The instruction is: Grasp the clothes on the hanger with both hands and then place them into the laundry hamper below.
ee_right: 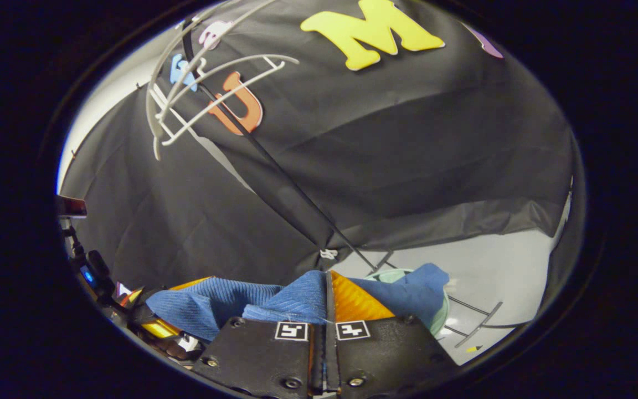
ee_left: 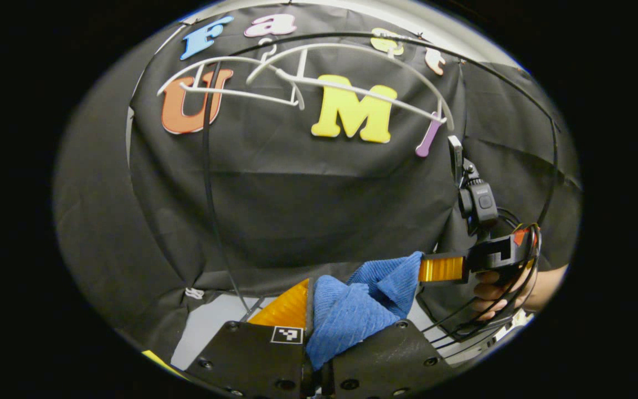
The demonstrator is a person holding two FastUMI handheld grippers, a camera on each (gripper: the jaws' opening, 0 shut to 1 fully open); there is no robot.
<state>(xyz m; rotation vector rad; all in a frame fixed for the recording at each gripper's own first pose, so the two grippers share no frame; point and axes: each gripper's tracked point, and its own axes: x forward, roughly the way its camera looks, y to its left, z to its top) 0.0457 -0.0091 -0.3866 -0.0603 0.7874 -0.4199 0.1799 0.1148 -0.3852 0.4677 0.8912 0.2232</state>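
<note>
Clothes [ee_left: 352, 310] pinched by both claws; right gripper view shows hamper [ee_right: 440, 321].

black screwed plates [ee_left: 252, 360], checker tags [ee_right: 291, 331]

A black cloth wall [ee_left: 308, 188] hangs creased behind everything, its lower edge bunched and pinned by a small white clip [ee_right: 328, 254]. Below it lies a pale grey floor [ee_right: 496, 271]. A thin black rod [ee_left: 206, 183] runs across the cloth.
</note>
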